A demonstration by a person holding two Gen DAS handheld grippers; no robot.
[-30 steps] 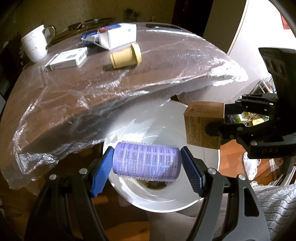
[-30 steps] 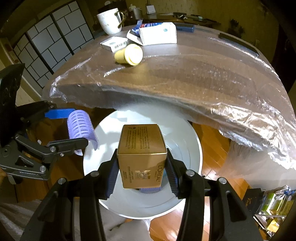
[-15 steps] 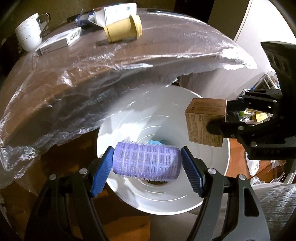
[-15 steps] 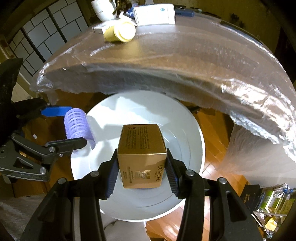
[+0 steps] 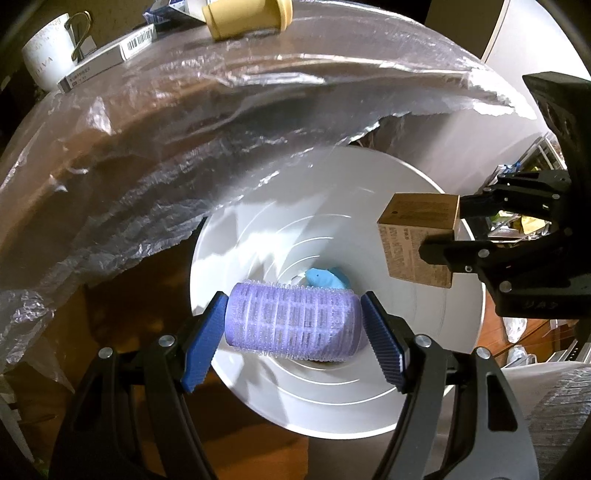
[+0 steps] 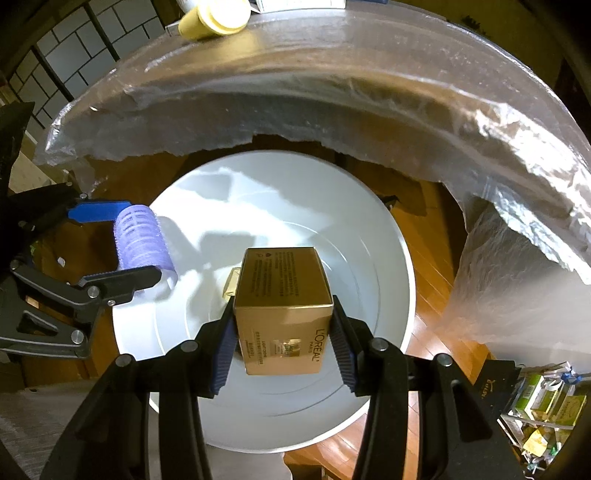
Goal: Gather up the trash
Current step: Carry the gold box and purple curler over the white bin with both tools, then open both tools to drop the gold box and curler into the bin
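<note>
Both claws now lower over white bin (image 6: 391, 236). Left gripper (image 5: 291, 323) clamps purple hair roller (image 5: 291, 325), left side; right gripper (image 6: 282, 332) clamps gold L'Oréal box (image 6: 282, 306), centre.

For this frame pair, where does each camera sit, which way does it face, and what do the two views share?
Left wrist: sits on the left gripper, looking down along its jaws, shut on the purple hair roller, into the white bin; the right gripper enters from the right.
Right wrist: sits on the right gripper, looking down past its gold L'Oreal box into the bin; the left gripper enters from the left.
Shared: bin, roller, box, the plastic-covered table and yellow cup.
</note>
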